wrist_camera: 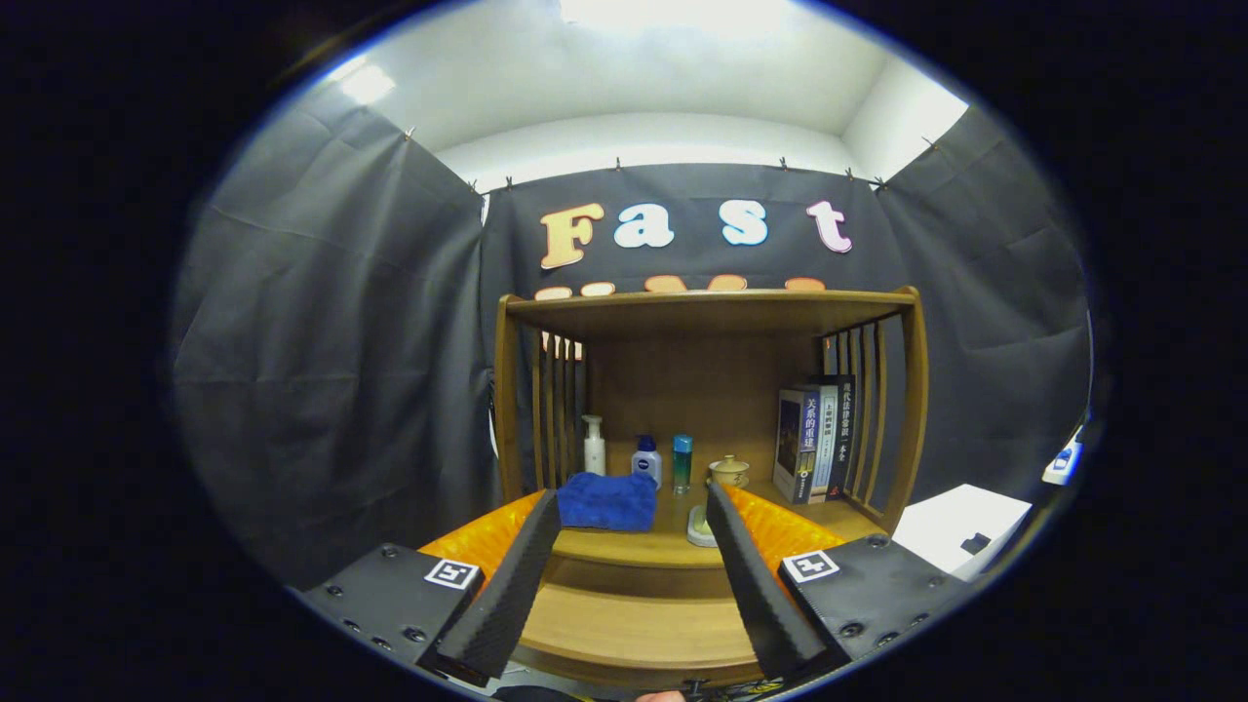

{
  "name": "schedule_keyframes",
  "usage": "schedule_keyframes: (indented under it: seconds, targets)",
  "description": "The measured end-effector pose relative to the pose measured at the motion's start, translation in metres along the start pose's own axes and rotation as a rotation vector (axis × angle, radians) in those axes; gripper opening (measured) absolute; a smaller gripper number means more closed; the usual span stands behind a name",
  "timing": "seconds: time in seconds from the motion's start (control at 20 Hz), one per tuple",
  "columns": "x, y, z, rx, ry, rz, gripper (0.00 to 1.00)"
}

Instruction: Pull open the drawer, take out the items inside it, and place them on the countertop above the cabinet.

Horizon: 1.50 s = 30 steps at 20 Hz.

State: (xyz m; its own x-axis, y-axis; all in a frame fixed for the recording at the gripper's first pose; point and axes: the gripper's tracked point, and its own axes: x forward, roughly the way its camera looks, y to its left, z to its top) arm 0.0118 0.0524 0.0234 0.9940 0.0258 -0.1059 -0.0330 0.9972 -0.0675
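**Drawer stage: tool parted and empty, facing the cabinet**

Black cloth walls close in the booth around a wooden cabinet [710,409], and everything here is placed from that cabinet. On its countertop [624,548] — the table where the items must end up — a folded blue cloth [609,501] lies toward the front left. Behind the cloth stand a white pump bottle [594,446], a blue-capped white bottle [646,459] and a slim teal bottle [682,462]. A small lidded cup [727,471] sits further right, a pale soap dish [699,527] in front of it, and a row of books [817,441] leans against the right-hand slats.

The tool [634,505] hovers in front of the cabinet with its fingers spread wide and nothing between them. Below the countertop's front edge a second wooden ledge [639,624] juts forward between the fingers. It looks like the drawer, though whether it is already pulled out, and what it holds, cannot be made out from this height.

By this reading the work is at the drawer stage, nothing yet lifted out. The next move calls for dropping the tool lower to look into the drawer — then closing on one item.
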Motion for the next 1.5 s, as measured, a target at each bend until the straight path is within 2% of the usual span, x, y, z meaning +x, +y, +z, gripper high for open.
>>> schedule_keyframes:
  seconds: [0.15,0.55,0.85,1.05,1.3,1.5]
  targets:
    - [-0.032,-0.005,-0.006,-0.005,-0.034,-0.034,0.97]
    - [-0.072,-0.035,-0.082,0.079,-0.013,-0.111,0.98]
    - [-0.063,-0.063,-0.152,0.035,0.053,-0.162,0.98]
    - [-0.066,-0.066,-0.198,-0.04,0.101,-0.172,0.98]
    - [-0.054,-0.065,-0.221,-0.014,0.101,-0.15,0.98]
    - [-0.047,-0.067,-0.247,0.037,0.158,-0.157,0.99]
